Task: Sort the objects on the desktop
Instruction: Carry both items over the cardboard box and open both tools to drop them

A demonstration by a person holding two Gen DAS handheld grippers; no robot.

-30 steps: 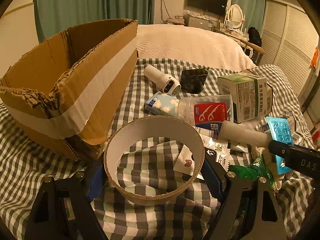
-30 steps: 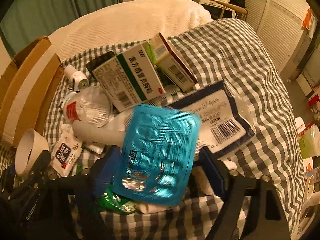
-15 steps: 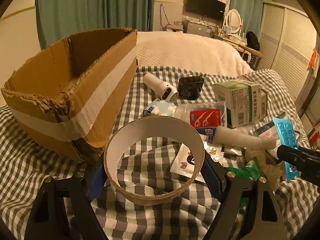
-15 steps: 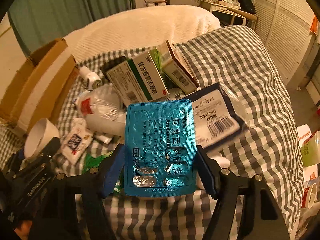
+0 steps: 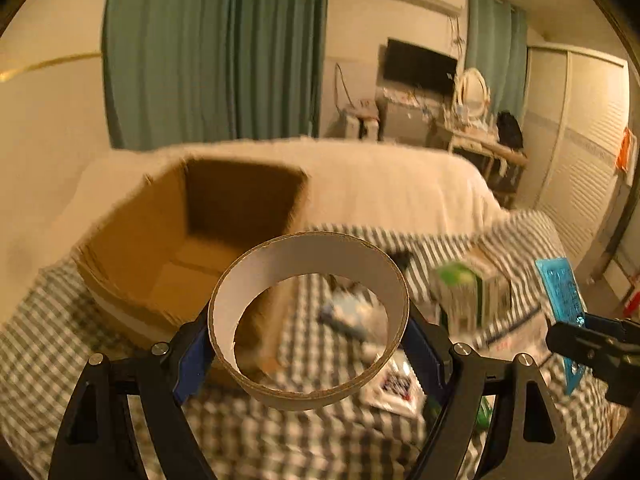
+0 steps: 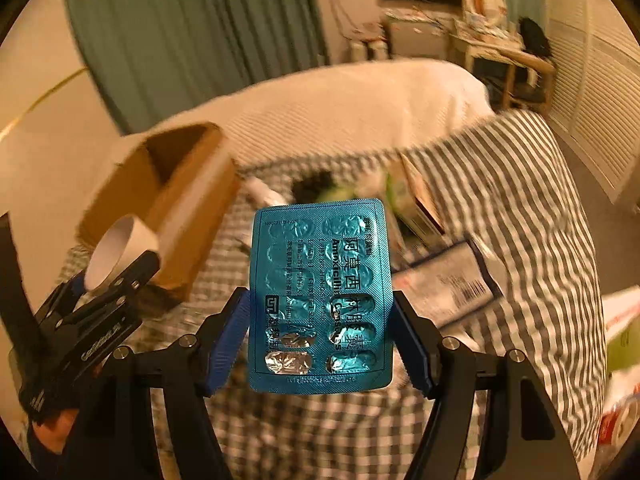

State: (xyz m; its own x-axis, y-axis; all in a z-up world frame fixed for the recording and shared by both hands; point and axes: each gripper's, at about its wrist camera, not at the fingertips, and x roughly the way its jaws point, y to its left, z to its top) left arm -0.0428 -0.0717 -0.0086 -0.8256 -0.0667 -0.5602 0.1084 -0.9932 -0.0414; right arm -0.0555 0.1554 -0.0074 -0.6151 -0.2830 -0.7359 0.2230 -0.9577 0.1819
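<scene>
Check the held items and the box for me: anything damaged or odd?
Yes. The blue amoxicillin blister pack in the right gripper has burst foil pockets along its bottom rows. The cardboard box's near rim is ragged and torn. The tape core in the left gripper looks intact.

Cardboard tape ring [image 5: 308, 320] and upright teal blister pack [image 6: 318, 294], both aloft.

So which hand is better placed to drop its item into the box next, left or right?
Left, probably. The left gripper holds the ring close to the box, whose open inside lies just ahead. The right gripper, holding the blister pack, is farther off to the side.
</scene>
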